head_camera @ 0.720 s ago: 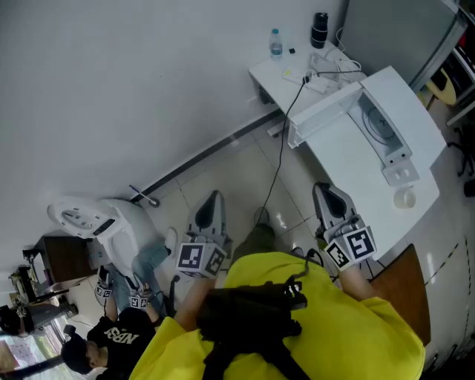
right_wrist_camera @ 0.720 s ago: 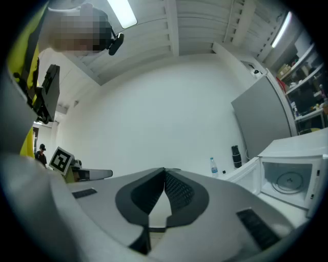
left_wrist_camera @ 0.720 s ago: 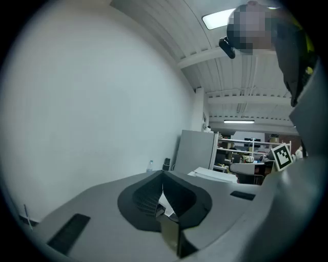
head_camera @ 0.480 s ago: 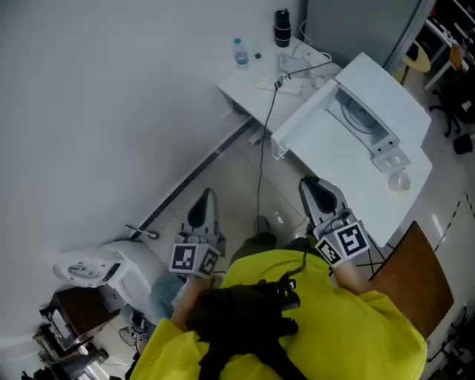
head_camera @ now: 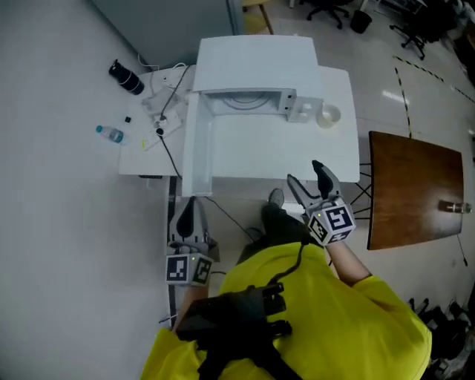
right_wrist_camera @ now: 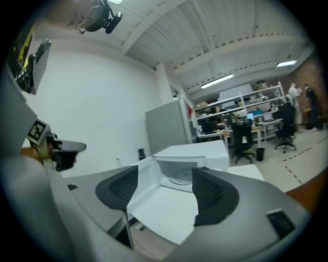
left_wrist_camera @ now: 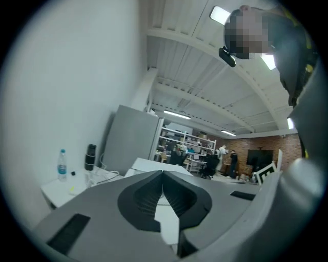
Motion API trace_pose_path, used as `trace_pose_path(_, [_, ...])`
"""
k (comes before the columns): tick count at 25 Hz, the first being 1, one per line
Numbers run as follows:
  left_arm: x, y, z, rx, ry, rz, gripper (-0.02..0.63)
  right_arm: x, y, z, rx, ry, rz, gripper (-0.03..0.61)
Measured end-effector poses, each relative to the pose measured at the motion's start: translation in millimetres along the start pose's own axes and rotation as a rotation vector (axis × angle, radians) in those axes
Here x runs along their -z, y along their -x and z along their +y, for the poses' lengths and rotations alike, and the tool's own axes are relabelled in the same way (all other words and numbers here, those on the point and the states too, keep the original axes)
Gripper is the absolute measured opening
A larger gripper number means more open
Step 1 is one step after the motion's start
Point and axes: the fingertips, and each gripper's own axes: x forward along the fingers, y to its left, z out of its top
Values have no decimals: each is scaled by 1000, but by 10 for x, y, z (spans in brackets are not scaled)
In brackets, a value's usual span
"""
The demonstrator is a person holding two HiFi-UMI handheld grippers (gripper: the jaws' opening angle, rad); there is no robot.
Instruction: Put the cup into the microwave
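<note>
A small white cup (head_camera: 327, 116) stands on the white table (head_camera: 338, 159), just right of the white microwave (head_camera: 256, 63). The microwave's door (head_camera: 196, 145) is swung open to the left, and its cavity with a glass turntable (right_wrist_camera: 179, 176) is visible. My right gripper (head_camera: 304, 174) is over the table's near edge, short of the cup, open and empty. In the right gripper view, the gripper (right_wrist_camera: 165, 187) points at the microwave (right_wrist_camera: 197, 153). My left gripper (head_camera: 189, 211) is near the open door's outer end, shut with nothing in it; its pads meet in the left gripper view (left_wrist_camera: 163, 176).
A low side table (head_camera: 145, 152) left of the microwave carries a water bottle (head_camera: 110, 133), a black flask (head_camera: 126, 76) and cables with a power strip (head_camera: 162, 111). A brown wooden board (head_camera: 415, 189) is to the right. Office chairs (head_camera: 334, 9) stand beyond.
The head view has swung round, so the microwave and table now lie straight ahead. Both grippers have come up to the table, and the right gripper's jaws now show apart.
</note>
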Motion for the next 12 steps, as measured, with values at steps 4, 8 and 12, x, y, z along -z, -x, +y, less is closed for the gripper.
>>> trace_pose_path(4, [-35,-635,-270,126,-7,36,-3,708,-171,-1269,240,-10,93,399])
trace_pose_path(8, [-41,-1011,-366,167,-48,88,-3,1406,-602,-2347,351,15,188,455])
trace_pose_path(12, [17,-1324,-336,163,-56,141,-3,1780,-1143,-3204,397,-7,243,509])
